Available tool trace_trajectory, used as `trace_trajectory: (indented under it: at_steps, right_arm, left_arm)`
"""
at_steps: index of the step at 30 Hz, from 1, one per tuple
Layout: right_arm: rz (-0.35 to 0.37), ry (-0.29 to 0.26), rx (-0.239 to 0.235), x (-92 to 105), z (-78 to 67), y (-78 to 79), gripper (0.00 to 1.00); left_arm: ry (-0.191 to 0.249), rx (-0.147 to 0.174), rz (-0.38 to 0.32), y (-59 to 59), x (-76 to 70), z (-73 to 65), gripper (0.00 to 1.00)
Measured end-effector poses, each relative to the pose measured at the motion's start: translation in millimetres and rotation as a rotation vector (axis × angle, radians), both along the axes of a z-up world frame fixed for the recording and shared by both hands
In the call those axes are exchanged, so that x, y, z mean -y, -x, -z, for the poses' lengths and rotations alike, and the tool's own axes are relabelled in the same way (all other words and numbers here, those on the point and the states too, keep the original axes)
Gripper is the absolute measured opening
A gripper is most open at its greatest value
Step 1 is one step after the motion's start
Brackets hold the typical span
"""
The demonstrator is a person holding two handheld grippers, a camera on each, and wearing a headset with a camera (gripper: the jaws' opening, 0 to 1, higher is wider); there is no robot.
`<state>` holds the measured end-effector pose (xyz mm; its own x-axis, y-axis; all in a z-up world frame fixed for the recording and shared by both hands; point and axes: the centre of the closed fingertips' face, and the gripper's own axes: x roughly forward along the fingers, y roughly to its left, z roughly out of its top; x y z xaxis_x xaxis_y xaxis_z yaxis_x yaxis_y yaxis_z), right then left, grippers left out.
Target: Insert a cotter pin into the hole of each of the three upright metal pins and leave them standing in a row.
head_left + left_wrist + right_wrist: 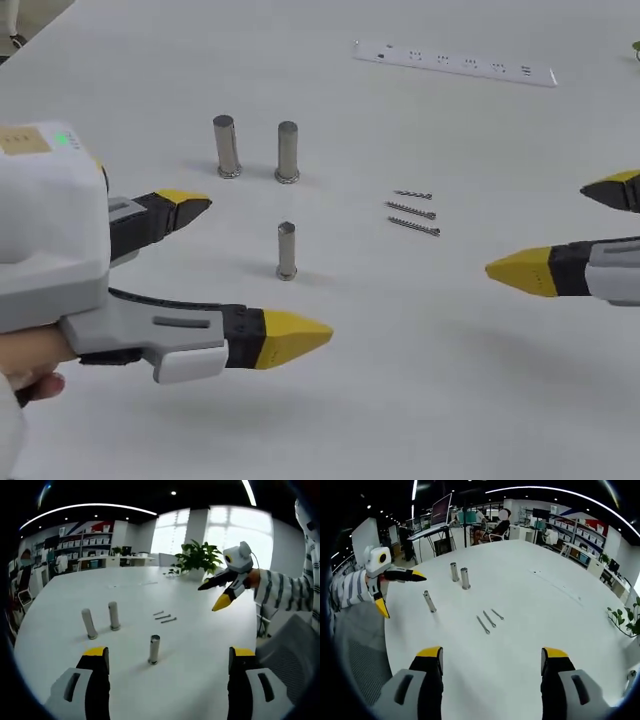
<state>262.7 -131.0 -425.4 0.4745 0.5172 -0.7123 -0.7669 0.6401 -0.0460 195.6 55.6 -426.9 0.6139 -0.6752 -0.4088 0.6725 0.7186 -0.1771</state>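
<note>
Now, 3 pins (287, 250) upright, cotter pins (412, 211) adj.

Head view looks down, close, on table (400, 350); gripper views face each other from opposite sides, sharing metal pins (286, 250).

three metal pins (286, 250), three cotter pins (411, 210), one power strip (455, 62)

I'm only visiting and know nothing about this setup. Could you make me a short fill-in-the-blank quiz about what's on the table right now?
1. ____ metal pins stand upright on the table.
2. The cotter pins lying loose beside them number ____.
3. The left gripper and right gripper both have their fingers ____, holding nothing.

Missing words: three; three; open.
</note>
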Motion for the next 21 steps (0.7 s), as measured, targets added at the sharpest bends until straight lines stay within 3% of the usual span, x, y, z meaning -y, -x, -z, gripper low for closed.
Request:
trace_trajectory:
  at_steps: [6, 21]
  right_arm:
    - [-0.056, 0.042, 0.001, -7.3, 1.2, -11.0, 0.74]
    - [-0.166, 0.076, 0.012, -32.1, -4.6, -41.6, 0.59]
  left_arm:
    - [0.002, -0.003, 0.006, 1.9, 2.1, 0.8, 0.99]
    - [0.016, -0.016, 0.001, 4.4, 4.9, 2.7, 0.99]
